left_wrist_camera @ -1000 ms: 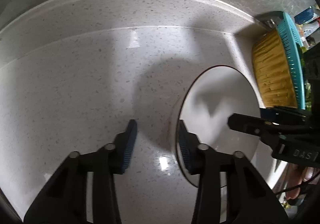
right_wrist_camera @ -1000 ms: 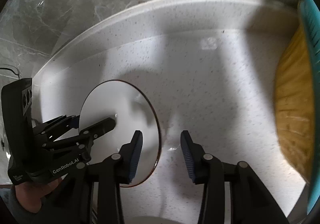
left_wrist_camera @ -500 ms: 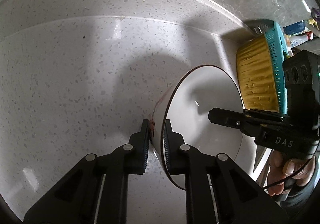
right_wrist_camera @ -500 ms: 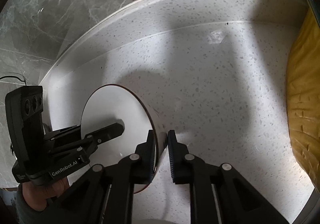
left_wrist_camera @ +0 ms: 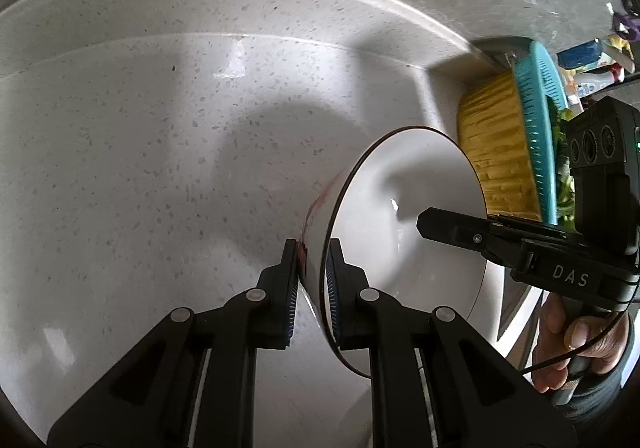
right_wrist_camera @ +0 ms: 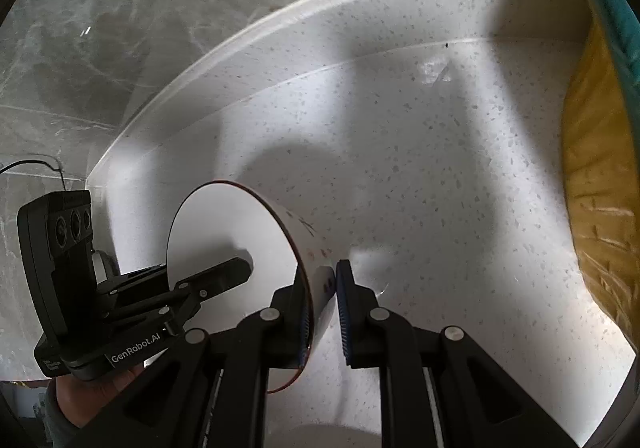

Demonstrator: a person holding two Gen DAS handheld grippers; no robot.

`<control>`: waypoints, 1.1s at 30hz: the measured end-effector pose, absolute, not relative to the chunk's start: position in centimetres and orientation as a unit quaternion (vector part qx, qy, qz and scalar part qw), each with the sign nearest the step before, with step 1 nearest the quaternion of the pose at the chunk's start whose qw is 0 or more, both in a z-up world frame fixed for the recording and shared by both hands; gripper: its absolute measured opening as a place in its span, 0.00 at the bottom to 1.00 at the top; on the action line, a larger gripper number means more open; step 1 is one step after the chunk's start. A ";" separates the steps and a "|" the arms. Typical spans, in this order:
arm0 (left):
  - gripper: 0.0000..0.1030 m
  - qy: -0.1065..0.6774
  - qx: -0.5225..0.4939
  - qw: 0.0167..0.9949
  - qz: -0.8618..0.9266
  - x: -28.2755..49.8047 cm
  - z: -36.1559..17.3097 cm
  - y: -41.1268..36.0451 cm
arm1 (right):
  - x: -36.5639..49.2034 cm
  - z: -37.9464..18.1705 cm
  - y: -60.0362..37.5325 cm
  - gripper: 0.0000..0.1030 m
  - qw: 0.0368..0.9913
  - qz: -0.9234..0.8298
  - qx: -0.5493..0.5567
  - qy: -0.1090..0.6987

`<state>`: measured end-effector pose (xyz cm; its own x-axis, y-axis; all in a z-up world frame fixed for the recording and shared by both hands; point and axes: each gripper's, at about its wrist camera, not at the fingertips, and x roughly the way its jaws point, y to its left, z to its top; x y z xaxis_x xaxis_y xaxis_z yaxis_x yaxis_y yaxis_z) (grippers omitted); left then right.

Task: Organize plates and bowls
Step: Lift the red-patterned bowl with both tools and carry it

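A white bowl [left_wrist_camera: 400, 216] with a thin dark rim and red marks on its outer wall hangs tilted above the speckled counter. My left gripper [left_wrist_camera: 313, 248] is shut on the bowl's near rim, one pad outside and one inside. My right gripper [right_wrist_camera: 322, 276] is shut on the opposite rim of the same bowl [right_wrist_camera: 228, 232]. In the left wrist view one black finger [left_wrist_camera: 452, 228] of the right gripper reaches into the bowl. In the right wrist view a finger [right_wrist_camera: 224, 276] of the left gripper does the same.
A teal colander [left_wrist_camera: 536, 128] sits in a yellow ribbed bowl [left_wrist_camera: 496, 152] against the counter's right end. Bottles [left_wrist_camera: 584, 56] stand beyond it. The white speckled counter [left_wrist_camera: 160, 152] ends at a raised ledge below a grey marble wall. A pale round edge [right_wrist_camera: 332, 436] shows at the bottom.
Both grippers went from open beside the bowl's rim to shut on it. The bowl has since come up off the counter and tilted a little.
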<state>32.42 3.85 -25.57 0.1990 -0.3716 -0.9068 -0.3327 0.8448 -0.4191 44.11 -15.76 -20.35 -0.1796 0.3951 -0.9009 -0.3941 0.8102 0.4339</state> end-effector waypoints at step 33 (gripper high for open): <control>0.11 0.628 -0.216 0.743 -0.077 16.9 -16.5 -12.2 | 28.4 -13.4 -29.6 0.17 0.646 0.308 0.030 0.697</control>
<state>16.88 -12.19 -16.52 0.1989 -0.3857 -0.9009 -0.1572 0.8948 -0.4178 28.40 -29.61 -13.38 -0.1626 0.4402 -0.8831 -0.3573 0.8080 0.4686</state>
